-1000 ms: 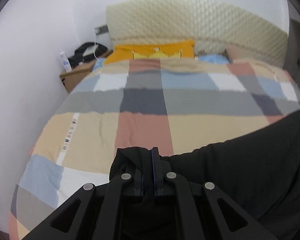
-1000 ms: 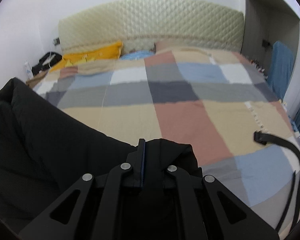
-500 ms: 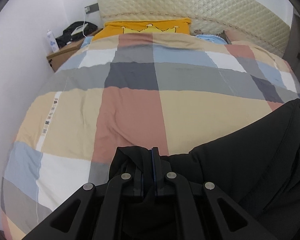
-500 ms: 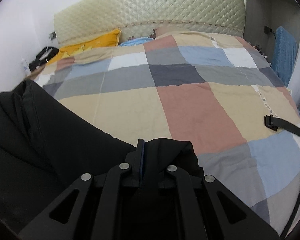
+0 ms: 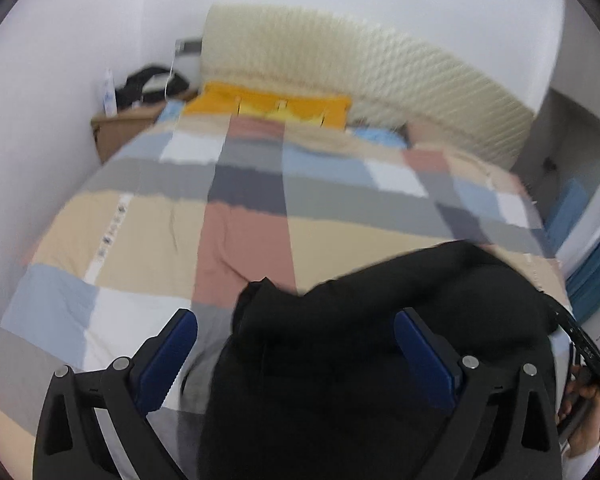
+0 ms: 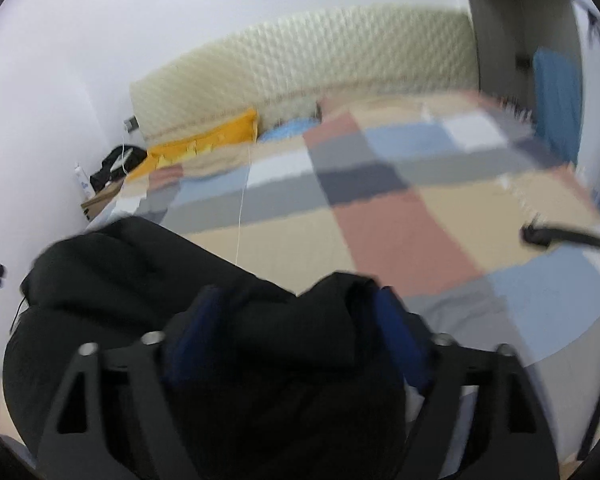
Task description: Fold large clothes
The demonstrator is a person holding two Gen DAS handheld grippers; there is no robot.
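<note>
A bed under a patchwork quilt [image 5: 236, 240] is filling both views. The black garment [image 5: 340, 360] is lying heaped at lower centre, between the spread-wide fingers of the left hand-held gripper [image 5: 296, 340] and the right hand-held gripper [image 6: 300, 320], neither one gripping it.

1. Bed [image 5: 260, 184] carries a patchwork cover [image 6: 380, 216] in tan, grey, blue, white and rust blocks.
2. Black garment [image 5: 340, 360] lies bunched on the cover's near end.
3. Orange pillow [image 5: 272, 106] and a blue pillow [image 6: 288, 128] rest against the quilted headboard [image 5: 360, 68].
</note>
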